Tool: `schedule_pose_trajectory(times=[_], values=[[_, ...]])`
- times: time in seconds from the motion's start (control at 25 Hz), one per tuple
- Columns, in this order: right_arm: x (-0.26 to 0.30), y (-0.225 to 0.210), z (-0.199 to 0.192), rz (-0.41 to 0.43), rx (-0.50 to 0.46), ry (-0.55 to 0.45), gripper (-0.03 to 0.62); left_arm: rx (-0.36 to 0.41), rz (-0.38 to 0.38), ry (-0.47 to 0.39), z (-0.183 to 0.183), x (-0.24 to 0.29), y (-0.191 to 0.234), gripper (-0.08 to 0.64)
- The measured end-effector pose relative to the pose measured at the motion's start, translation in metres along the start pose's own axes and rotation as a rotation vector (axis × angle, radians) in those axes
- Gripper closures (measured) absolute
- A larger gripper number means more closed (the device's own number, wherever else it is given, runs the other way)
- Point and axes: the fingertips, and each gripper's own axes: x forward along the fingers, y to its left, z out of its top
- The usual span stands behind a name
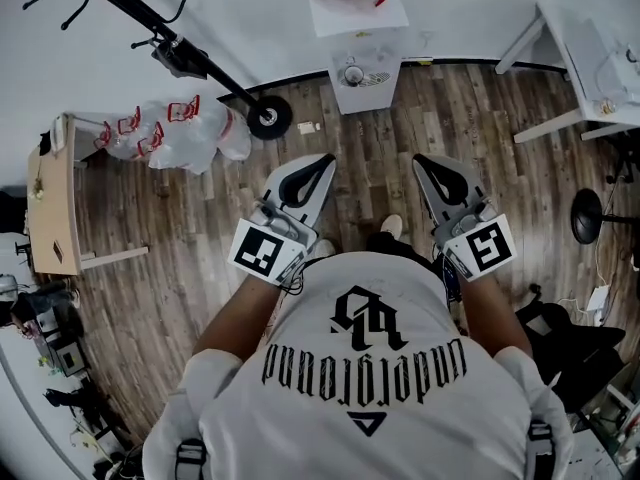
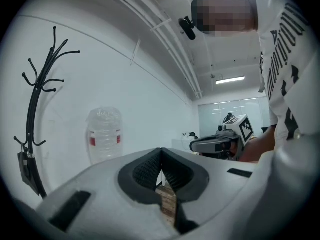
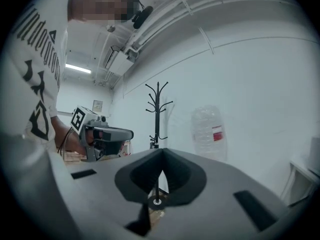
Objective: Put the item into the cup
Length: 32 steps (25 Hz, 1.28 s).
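I see no cup and no loose item in any view. My left gripper is held out at waist height above the wood floor, its jaws shut with nothing between them; in its own view the ribbed pads meet. My right gripper is level with it, a hand's width to the right, also shut and empty. Each gripper shows in the other's view: the right one, the left one. Both point toward the white wall.
A water dispenser with a big clear bottle stands against the wall ahead. A black coat rack stands to its left, with plastic bags beside it. At the left is a wooden desk, at the far right a white table.
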Motion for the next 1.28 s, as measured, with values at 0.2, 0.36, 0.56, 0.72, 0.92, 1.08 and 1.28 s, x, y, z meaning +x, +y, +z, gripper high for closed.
schedule_pose_trajectory(times=[0.2, 0.36, 0.56, 0.72, 0.92, 1.08, 1.28], values=[[-0.003, 0.051, 0.005, -0.049, 0.0, 0.009, 0.588, -0.01, -0.039, 0.008, -0.005, -0.055, 0.005, 0.552], [-0.001, 0.092, 0.009, -0.086, -0.008, 0.007, 0.588, 0.0, -0.069, -0.004, -0.003, -0.096, 0.011, 0.552], [0.0, 0.142, 0.013, -0.136, -0.007, 0.008, 0.588, 0.016, -0.122, -0.025, 0.003, -0.143, 0.014, 0.552], [0.002, 0.172, 0.02, -0.158, -0.025, 0.002, 0.588, -0.019, -0.151, -0.016, 0.008, -0.169, 0.012, 0.552], [-0.005, 0.206, 0.025, -0.154, -0.032, 0.007, 0.588, -0.018, -0.18, -0.036, 0.014, -0.196, 0.005, 0.552], [-0.007, 0.223, 0.03, -0.153, -0.036, 0.007, 0.588, -0.007, -0.189, -0.055, 0.014, -0.212, 0.005, 0.552], [-0.012, 0.232, 0.037, -0.161, -0.039, -0.003, 0.588, -0.009, -0.182, -0.057, 0.017, -0.22, 0.005, 0.552]])
